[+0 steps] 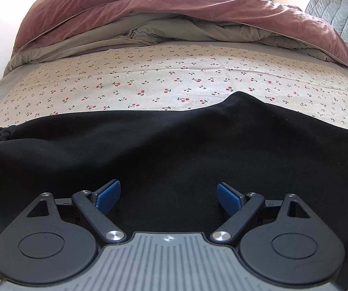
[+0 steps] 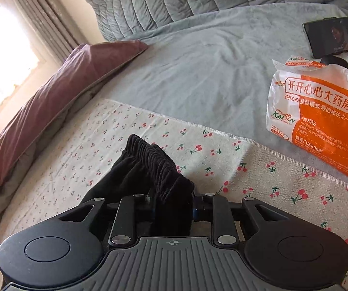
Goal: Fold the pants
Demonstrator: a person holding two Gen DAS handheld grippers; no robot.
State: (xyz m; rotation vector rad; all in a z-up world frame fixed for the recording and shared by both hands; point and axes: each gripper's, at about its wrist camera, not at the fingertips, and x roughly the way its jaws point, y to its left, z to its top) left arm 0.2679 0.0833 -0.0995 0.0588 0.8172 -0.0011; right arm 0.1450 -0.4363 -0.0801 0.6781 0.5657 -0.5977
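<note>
In the left wrist view, the black pants lie flat on the cherry cloth on the bed, and the left claw hovers wide open above them, ready to pinch. In the right wrist view, the right claw is clenched on the pants' stretchy waistband, bunched up and lifted off the cloth, probably to fold it over.

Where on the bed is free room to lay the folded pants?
Free: the cherry-print cloth between the black pants and the pink duvet. Crowded: the grey sheet's right side, with the orange bag and phone.
</note>
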